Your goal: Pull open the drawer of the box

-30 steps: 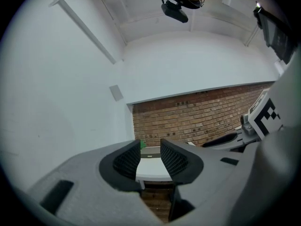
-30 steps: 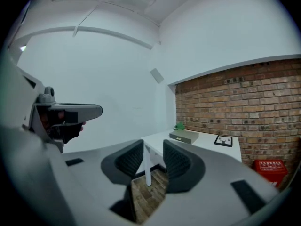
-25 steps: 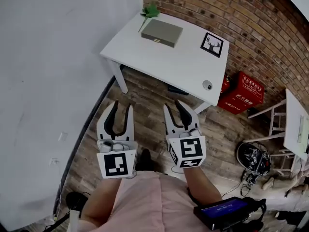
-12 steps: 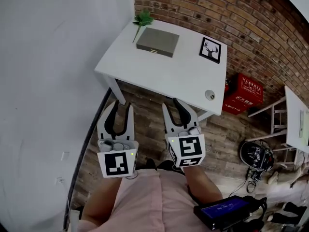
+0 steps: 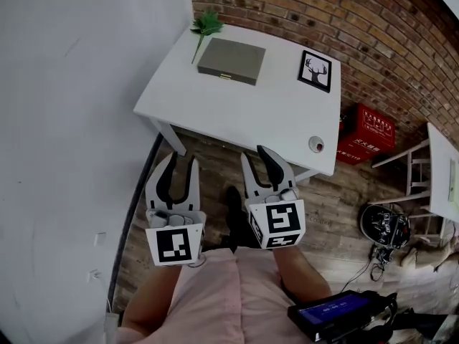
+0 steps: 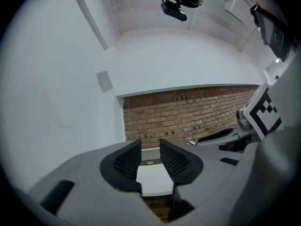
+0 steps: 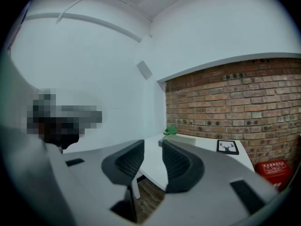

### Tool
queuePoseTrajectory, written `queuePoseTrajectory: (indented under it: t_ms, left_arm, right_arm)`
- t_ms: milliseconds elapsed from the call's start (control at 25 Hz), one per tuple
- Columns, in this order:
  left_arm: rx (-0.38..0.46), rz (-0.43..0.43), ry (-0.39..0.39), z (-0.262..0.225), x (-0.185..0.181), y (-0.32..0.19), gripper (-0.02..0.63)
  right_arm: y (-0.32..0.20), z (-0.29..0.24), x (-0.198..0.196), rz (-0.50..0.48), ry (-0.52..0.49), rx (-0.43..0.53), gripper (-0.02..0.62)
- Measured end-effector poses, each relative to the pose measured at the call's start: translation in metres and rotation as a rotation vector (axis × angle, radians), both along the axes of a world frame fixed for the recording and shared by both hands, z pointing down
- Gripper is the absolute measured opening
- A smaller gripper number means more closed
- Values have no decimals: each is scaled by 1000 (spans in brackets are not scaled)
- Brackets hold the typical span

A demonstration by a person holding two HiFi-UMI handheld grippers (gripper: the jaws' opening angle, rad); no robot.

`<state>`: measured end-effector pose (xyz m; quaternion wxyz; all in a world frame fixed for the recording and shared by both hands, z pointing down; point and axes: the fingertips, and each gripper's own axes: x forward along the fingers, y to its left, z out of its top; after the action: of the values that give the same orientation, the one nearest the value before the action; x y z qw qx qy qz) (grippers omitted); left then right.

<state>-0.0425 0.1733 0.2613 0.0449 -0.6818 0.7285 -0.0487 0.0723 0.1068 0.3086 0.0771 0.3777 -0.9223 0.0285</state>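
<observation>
We approach the tabletop (image 5: 237, 113), left gripper (image 5: 179, 168) and right gripper (image 5: 263, 163) both empty with jaws apart, next reaching the box (image 5: 231, 60) drawer.

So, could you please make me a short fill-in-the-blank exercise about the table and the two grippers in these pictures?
1. The grey box lies on a ____ table.
2. The framed picture shows a ____.
3. The wall behind the table is built of ____.
4. The fingers of the left gripper and the right gripper hold ____.
Missing words: white; deer; brick; nothing.
</observation>
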Motion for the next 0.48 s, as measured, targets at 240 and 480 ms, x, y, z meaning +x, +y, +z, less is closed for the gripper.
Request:
queuePoseTrajectory:
  t_ms: [240, 480]
  left_arm:
    - [-55, 29, -19, 14, -9, -52, 124]
    - [-83, 45, -22, 21, -25, -116, 124]
  right_arm:
    - [-55, 12, -12, 25, -20, -38, 126]
    - [-117, 26, -30, 31, -19, -77, 123]
